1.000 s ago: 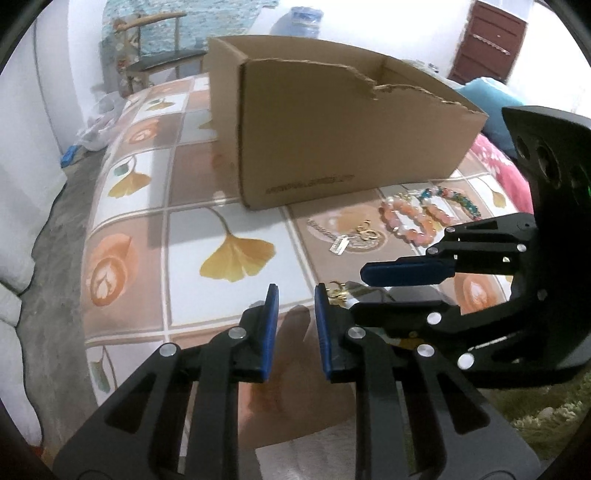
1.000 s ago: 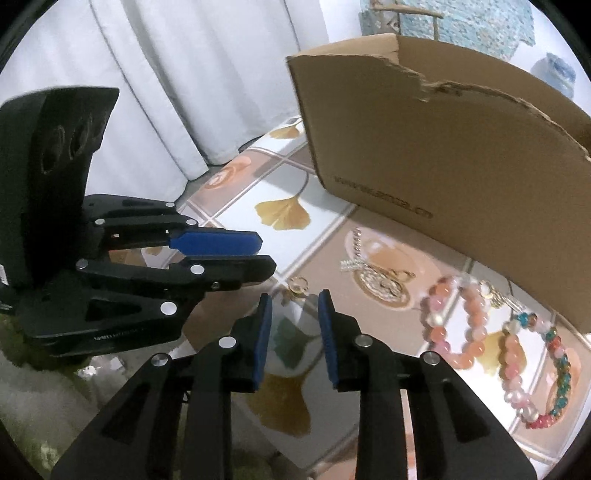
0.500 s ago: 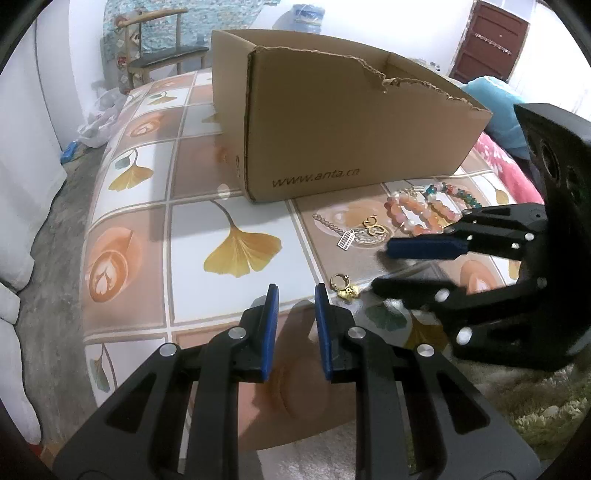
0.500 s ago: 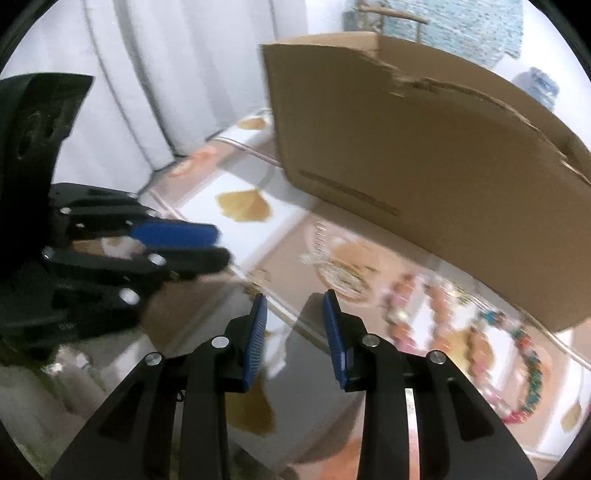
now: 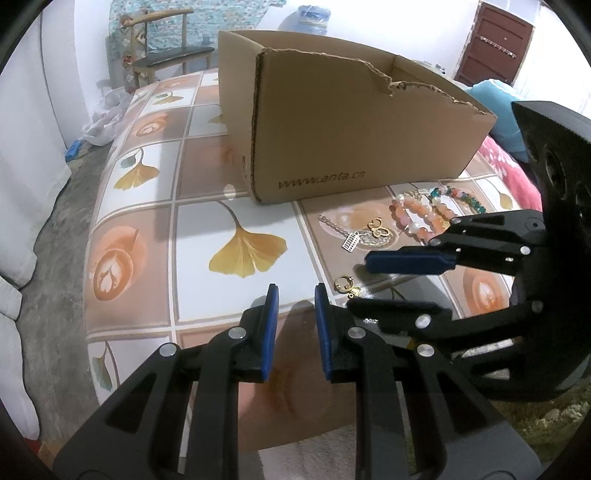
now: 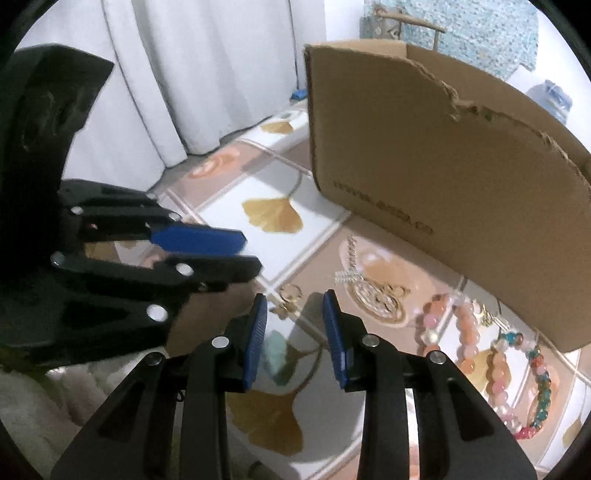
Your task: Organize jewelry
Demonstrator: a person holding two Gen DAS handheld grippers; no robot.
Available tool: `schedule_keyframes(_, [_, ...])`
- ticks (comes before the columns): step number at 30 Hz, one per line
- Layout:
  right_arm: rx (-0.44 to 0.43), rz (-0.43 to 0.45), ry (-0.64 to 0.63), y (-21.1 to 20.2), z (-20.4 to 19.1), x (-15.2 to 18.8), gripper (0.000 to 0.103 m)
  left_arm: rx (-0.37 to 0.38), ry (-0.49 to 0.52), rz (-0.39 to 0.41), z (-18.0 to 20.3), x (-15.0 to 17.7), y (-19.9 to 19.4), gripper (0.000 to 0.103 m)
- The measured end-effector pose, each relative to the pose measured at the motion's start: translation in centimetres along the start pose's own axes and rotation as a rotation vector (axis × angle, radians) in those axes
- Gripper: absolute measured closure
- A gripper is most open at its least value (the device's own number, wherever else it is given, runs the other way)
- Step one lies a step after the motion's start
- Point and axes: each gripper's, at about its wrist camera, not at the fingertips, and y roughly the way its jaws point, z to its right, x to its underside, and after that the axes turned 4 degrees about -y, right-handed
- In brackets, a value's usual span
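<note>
A small gold earring (image 5: 347, 287) (image 6: 290, 295) lies on the leaf-patterned table (image 5: 147, 258). My right gripper (image 6: 295, 300) (image 5: 360, 284) hangs open just short of it, nothing between its pads. My left gripper (image 5: 295, 293) (image 6: 252, 254) stands beside it on the left, jaws a little apart and empty. Further right lie a silver chain with gold pendants (image 5: 373, 232) (image 6: 376, 297), a pink bead bracelet (image 5: 413, 218) (image 6: 465, 332) and a multicoloured bead bracelet (image 5: 461, 195) (image 6: 541, 391). A torn cardboard box (image 5: 351, 129) (image 6: 443, 166) stands behind the jewelry.
White curtains (image 6: 177, 74) hang to the left of the table. A wooden chair (image 5: 166, 55) and a water jug (image 5: 310, 18) stand beyond the box. A pink floral blanket (image 5: 509, 173) lies at the right, and a plastic bag (image 5: 107, 118) on the floor.
My right gripper has drawn back to the right, uncovering the gold earring, and its jaws stand slightly wider. The left gripper has kept its place and its gap.
</note>
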Motion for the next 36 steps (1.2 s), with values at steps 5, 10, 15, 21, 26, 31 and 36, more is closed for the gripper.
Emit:
schedule_keyframes(5, [0.03,-0.026,0.07,-1.6,1.9,1.3,0.084,0.016,0.007,0.001,0.1,0.0,0.0,0.084])
schedule_keyframes(10, [-0.013,0.019,0.073,-2.0,1.8,0.9,0.084,0.014,0.011,0.001,0.2,-0.1,0.1,0.084])
schedule_keyframes(15, [-0.036,0.028,-0.017,-0.8,-0.4,-0.1,0.083,0.0,0.005,0.002,0.1,-0.1,0.0,0.084])
schedule_keyframes(21, [-0.019,0.003,-0.001,-0.5,0.3,0.5,0.094,0.006,0.01,-0.004,0.2,-0.2,-0.1,0.084])
schedule_keyframes(26, [0.011,-0.014,0.045,-1.4,2.1,1.6,0.095,0.055,0.034,-0.009,0.8,-0.4,0.1,0.084])
schedule_keyframes(31, [0.009,-0.015,0.076,-1.4,2.9,2.0,0.095,0.084,0.067,-0.021,1.7,-0.6,0.7,0.075])
schedule_keyframes(36, [-0.001,-0.006,0.079,-1.9,3.3,2.3,0.095,0.055,0.14,-0.036,2.6,-0.7,1.2,0.075])
